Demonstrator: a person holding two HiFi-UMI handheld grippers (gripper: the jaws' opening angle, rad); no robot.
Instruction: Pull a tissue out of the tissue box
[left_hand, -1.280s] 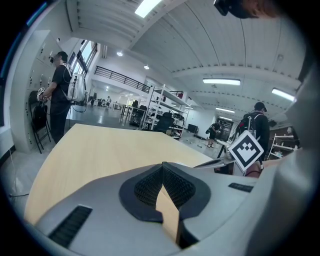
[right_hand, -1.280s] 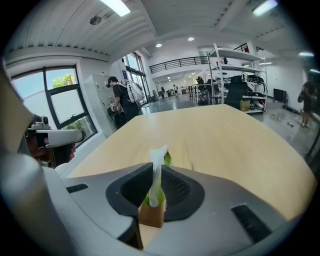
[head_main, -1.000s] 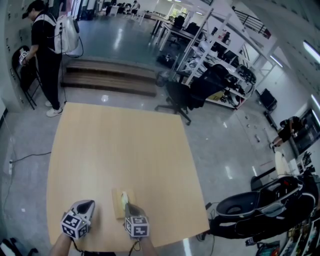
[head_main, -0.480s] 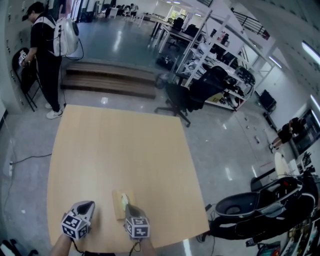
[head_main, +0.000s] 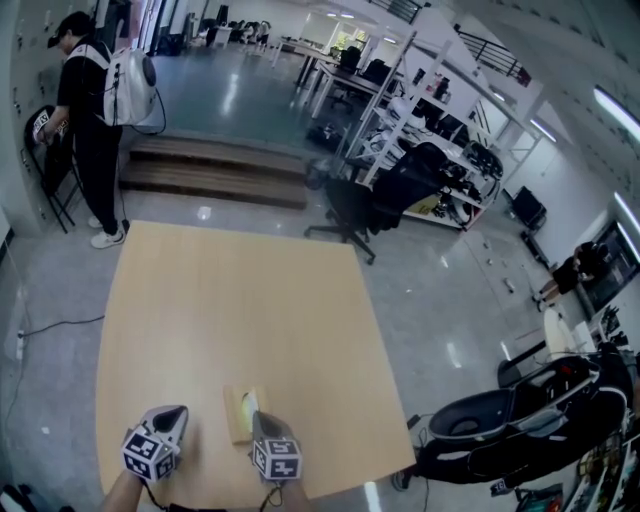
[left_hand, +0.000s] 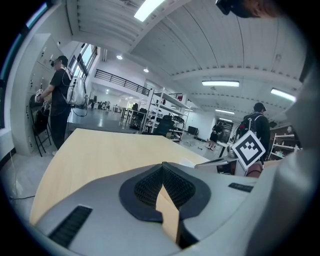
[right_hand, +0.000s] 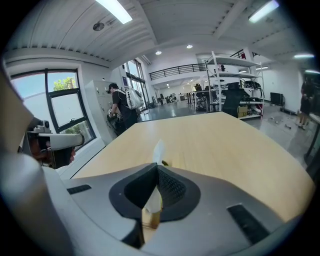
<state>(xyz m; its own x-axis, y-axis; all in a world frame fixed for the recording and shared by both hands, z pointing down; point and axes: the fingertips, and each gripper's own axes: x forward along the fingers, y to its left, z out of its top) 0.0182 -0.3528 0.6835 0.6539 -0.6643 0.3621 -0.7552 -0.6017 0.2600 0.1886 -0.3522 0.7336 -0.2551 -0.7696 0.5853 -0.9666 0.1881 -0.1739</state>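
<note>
A small tan tissue box (head_main: 236, 417) lies on the wooden table (head_main: 230, 300) near its front edge. A white tissue (head_main: 249, 402) sticks up from the box. My right gripper (head_main: 257, 420) is just behind the box and is shut on that tissue. In the right gripper view the tissue (right_hand: 158, 150) runs up out of the closed right gripper (right_hand: 154, 192). My left gripper (head_main: 178, 410) hovers to the left of the box, apart from it. In the left gripper view the left gripper (left_hand: 163, 167) has its tips together with nothing between them.
A person with a backpack (head_main: 95, 110) stands beyond the table's far left corner, by low steps (head_main: 215, 165). An office chair (head_main: 355, 205) sits past the far right corner. A black stroller (head_main: 520, 420) is on the floor to the right.
The head view has shifted slightly. Both grippers, the box and the tissue stay where they were.
</note>
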